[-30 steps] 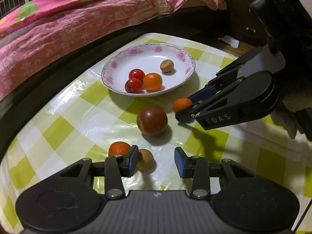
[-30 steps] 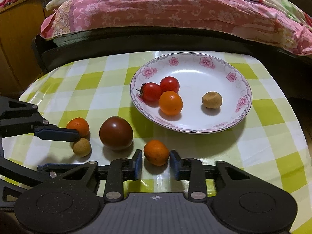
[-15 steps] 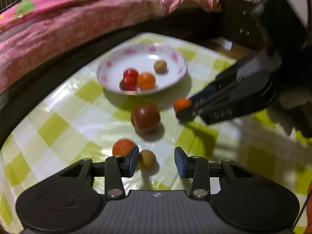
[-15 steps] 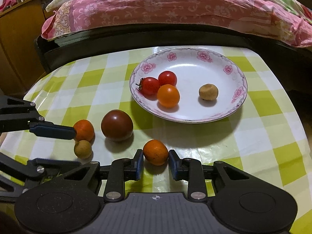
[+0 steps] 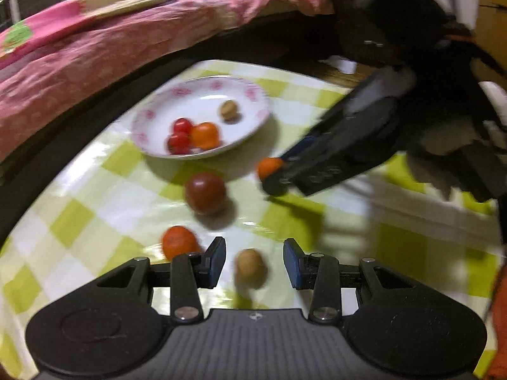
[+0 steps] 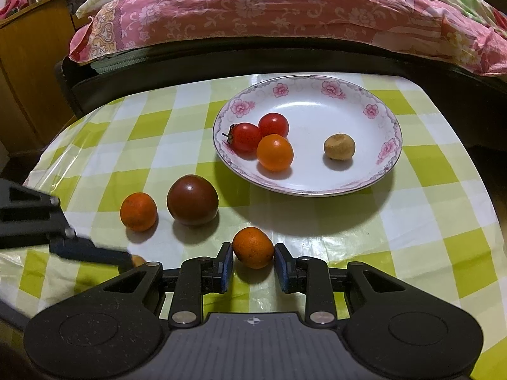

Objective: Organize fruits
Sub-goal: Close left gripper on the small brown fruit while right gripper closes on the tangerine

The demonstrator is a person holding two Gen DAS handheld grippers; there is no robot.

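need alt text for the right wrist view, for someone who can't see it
The right gripper brackets a small orange fruit on a green-checked tablecloth, jaws close at each side, contact unclear. Beyond, a floral plate holds two red tomatoes, an orange one and a brown fruit; a dark tomato and another orange fruit lie left.

Ahead of the claw, a bed point(image 6: 253, 19) with a pink floral quilt point(image 6: 285, 9) runs along the far side. A wooden cabinet point(image 6: 28, 72) stands to the left. Green-and-white checked tablecloth point(image 6: 152, 145) lies below.

Domestic bedroom — bed point(image 6: 269, 9) with pink floral bedding at 12 o'clock, wooden cabinet point(image 6: 28, 72) at 10 o'clock, desk point(image 6: 152, 139) under checked oilcloth.
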